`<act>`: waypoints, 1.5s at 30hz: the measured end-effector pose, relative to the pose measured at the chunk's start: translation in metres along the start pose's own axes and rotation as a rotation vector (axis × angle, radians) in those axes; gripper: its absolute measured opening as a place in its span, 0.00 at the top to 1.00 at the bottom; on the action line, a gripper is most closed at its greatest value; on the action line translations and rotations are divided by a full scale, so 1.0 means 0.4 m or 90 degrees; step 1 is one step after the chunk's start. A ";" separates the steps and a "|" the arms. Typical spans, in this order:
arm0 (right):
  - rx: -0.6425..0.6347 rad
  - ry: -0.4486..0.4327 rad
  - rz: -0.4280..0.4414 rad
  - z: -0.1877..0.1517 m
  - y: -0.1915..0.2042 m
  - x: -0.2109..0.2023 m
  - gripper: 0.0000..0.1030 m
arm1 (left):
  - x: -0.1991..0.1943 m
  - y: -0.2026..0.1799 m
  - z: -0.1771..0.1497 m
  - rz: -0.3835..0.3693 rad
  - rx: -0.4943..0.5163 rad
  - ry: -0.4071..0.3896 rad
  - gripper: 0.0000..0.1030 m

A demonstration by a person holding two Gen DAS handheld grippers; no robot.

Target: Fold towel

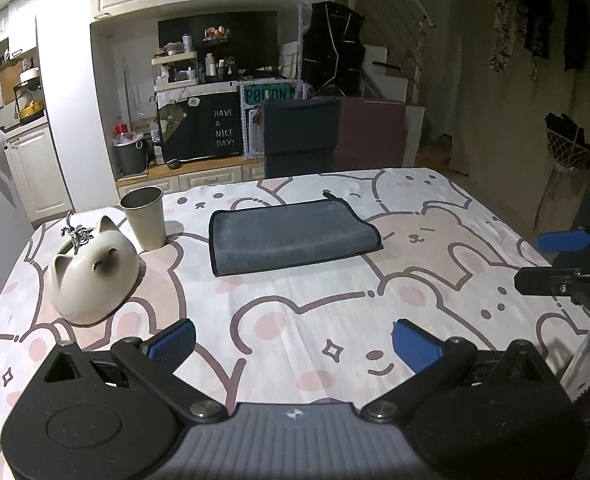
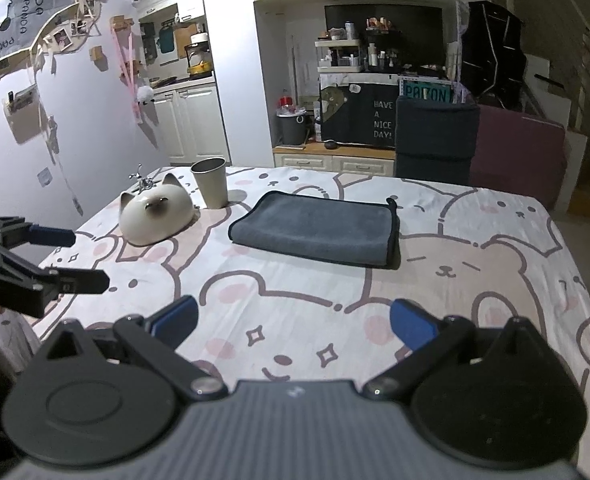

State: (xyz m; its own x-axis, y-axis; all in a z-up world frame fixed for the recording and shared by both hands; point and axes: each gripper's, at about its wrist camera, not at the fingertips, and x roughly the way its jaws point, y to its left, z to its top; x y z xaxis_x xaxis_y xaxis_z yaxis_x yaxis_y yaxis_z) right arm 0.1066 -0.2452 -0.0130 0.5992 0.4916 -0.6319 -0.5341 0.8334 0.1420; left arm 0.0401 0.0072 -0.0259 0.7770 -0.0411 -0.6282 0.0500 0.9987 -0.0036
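Observation:
A grey towel [image 1: 291,237] with a dark trim lies folded flat on the bear-print tablecloth [image 1: 315,304], near the table's middle; it also shows in the right wrist view [image 2: 319,228]. My left gripper [image 1: 295,344] is open and empty, held above the cloth well short of the towel. My right gripper [image 2: 295,326] is open and empty too, also short of the towel. The right gripper appears at the right edge of the left wrist view [image 1: 551,260], and the left gripper at the left edge of the right wrist view [image 2: 79,258].
A white cat-shaped bowl [image 1: 95,276] lies upside down left of the towel, with a beige cup [image 1: 145,218] behind it. Two chairs [image 1: 335,136] stand at the table's far edge. Kitchen cabinets and shelves [image 1: 199,80] fill the background.

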 end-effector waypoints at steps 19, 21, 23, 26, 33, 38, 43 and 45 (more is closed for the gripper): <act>-0.006 0.002 0.009 -0.001 0.007 0.005 0.00 | -0.005 0.001 -0.008 0.000 -0.001 -0.004 0.00; -0.006 0.002 0.010 -0.002 0.008 0.005 0.00 | -0.006 0.001 -0.009 0.000 -0.001 -0.004 0.00; -0.006 0.001 0.010 -0.002 0.008 0.004 0.00 | -0.005 0.001 -0.008 0.000 -0.002 -0.004 0.00; -0.007 0.001 0.011 -0.003 0.008 0.005 0.00 | -0.006 0.001 -0.009 0.001 -0.002 -0.004 0.00; -0.009 0.001 0.012 -0.002 0.010 0.006 0.00 | -0.006 0.002 -0.009 0.001 -0.002 -0.004 0.00; -0.009 0.000 0.012 -0.002 0.010 0.005 0.00 | -0.005 0.002 -0.008 0.000 -0.002 -0.004 0.00; -0.010 -0.001 0.013 -0.002 0.012 0.006 0.00 | -0.005 0.003 -0.008 0.000 -0.002 -0.004 0.00; -0.010 -0.001 0.013 -0.002 0.012 0.007 0.00 | -0.005 0.003 -0.009 0.000 -0.002 -0.004 0.00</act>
State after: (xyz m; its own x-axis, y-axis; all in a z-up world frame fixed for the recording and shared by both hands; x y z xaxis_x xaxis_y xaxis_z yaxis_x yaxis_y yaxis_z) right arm 0.1053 -0.2399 -0.0145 0.5889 0.5090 -0.6278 -0.5556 0.8191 0.1429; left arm 0.0362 0.0085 -0.0274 0.7811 -0.0414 -0.6231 0.0482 0.9988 -0.0060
